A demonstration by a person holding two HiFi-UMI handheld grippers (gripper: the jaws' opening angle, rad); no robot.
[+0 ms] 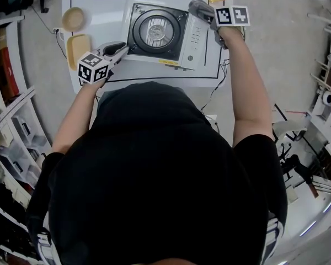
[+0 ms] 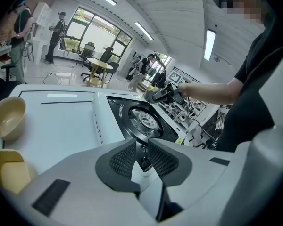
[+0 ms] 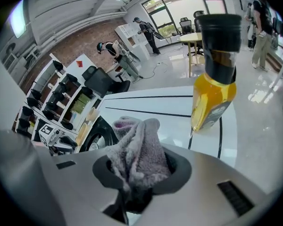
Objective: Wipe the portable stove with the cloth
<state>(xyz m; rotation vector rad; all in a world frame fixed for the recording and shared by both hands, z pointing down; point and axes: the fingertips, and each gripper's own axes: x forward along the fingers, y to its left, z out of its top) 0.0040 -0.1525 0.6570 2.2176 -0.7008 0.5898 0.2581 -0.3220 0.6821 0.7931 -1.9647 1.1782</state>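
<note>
The portable stove (image 1: 160, 35), white with a black round burner, sits on the white table (image 1: 102, 15). My left gripper (image 1: 120, 51) is at the stove's near-left corner, and in the left gripper view the left gripper (image 2: 141, 149) has its jaws closed to a narrow gap on the stove (image 2: 146, 121) edge. My right gripper (image 1: 201, 9) hovers over the stove's far-right corner, shut on a bunched grey cloth (image 3: 137, 149). In the right gripper view the cloth fills the right gripper (image 3: 139, 166) jaws, with the stove (image 3: 98, 138) below left.
A yellow bottle (image 3: 214, 84) with a black cap stands on the table just beyond the right gripper. A tan bowl (image 1: 73, 18) and a yellow tray (image 1: 78, 47) lie left of the stove. Shelves line both sides of the room.
</note>
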